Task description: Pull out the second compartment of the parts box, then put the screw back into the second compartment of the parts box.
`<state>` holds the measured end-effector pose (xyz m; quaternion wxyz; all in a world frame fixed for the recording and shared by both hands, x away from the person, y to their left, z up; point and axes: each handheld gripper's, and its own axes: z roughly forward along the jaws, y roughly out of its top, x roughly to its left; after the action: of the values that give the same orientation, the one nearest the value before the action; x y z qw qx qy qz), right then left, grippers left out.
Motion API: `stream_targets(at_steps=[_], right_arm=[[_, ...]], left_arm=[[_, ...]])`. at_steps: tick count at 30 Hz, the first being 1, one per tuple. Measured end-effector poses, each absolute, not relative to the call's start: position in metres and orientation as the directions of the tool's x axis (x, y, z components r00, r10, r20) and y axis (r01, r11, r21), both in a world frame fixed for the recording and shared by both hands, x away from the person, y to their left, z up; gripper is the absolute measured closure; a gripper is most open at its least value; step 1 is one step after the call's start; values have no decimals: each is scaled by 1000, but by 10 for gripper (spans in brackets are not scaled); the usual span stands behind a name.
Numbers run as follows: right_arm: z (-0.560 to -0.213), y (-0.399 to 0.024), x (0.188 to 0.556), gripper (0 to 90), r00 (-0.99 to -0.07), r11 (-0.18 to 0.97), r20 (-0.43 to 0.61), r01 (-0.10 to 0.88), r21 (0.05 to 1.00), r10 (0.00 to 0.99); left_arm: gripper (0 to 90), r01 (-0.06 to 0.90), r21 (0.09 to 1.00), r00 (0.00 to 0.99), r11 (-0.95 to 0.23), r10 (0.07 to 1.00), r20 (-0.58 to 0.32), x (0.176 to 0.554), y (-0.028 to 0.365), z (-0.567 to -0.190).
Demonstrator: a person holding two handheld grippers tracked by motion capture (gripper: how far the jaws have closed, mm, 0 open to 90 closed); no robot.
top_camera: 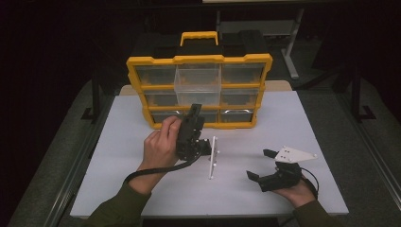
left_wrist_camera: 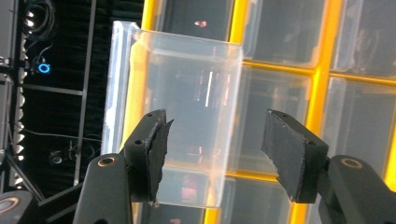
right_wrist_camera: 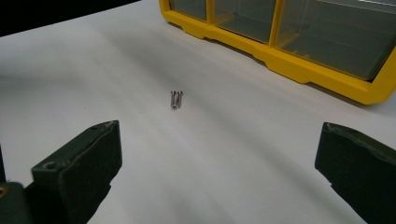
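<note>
A yellow organizer (top_camera: 198, 59) with clear drawers stands upright at the back of the white table (top_camera: 118, 189). Its top middle clear drawer (top_camera: 197, 78) is pulled out toward me. A hand holds my left gripper (top_camera: 195, 111) pointing up at the organizer's front, just below that drawer. In the left gripper view the clear drawer (left_wrist_camera: 177, 116) fills the space ahead of my left gripper (left_wrist_camera: 217, 135), whose pads (left_wrist_camera: 159, 149) stand apart and press on nothing. My right gripper (top_camera: 259, 163) rests low at the front right, open. In the right gripper view, small metal screws (right_wrist_camera: 176, 99) lie on the table beyond my right gripper (right_wrist_camera: 222, 140).
The organizer's yellow base (right_wrist_camera: 280, 56) runs across the upper right of the right gripper view. A thin white plate (top_camera: 213, 158) stands edge-on beside the left gripper's body. Dark floor and stands surround the table (right_wrist_camera: 140, 56).
</note>
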<state>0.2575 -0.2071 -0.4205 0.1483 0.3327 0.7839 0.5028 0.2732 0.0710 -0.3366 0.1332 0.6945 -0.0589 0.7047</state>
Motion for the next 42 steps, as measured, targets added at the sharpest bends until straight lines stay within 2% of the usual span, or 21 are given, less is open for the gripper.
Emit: stream_targets(at_steps=[12,28,34,37,42], right_arm=[[-420,-207,258,0,-738,277,101,372,886,667],[-420,-207,257,0,-736,282,92,369,886,671],[-420,-207,257,0,-736,285,85,363,887,672],[-420,-207,257,0,-736,285,86,364,887,671],[-420,-207,257,0,-737,286,84,361,888,671]], left_arm=[[392,-259,106,56,-960,94,994,273,68,-360],[291,-239,80,124,-968,51,991,274,69,-390],[232,-237,86,148,-968,51,988,275,68,-399],[190,-259,123,156,-958,84,984,277,66,-407],[133,-257,117,161,-959,77,984,276,63,-416]])
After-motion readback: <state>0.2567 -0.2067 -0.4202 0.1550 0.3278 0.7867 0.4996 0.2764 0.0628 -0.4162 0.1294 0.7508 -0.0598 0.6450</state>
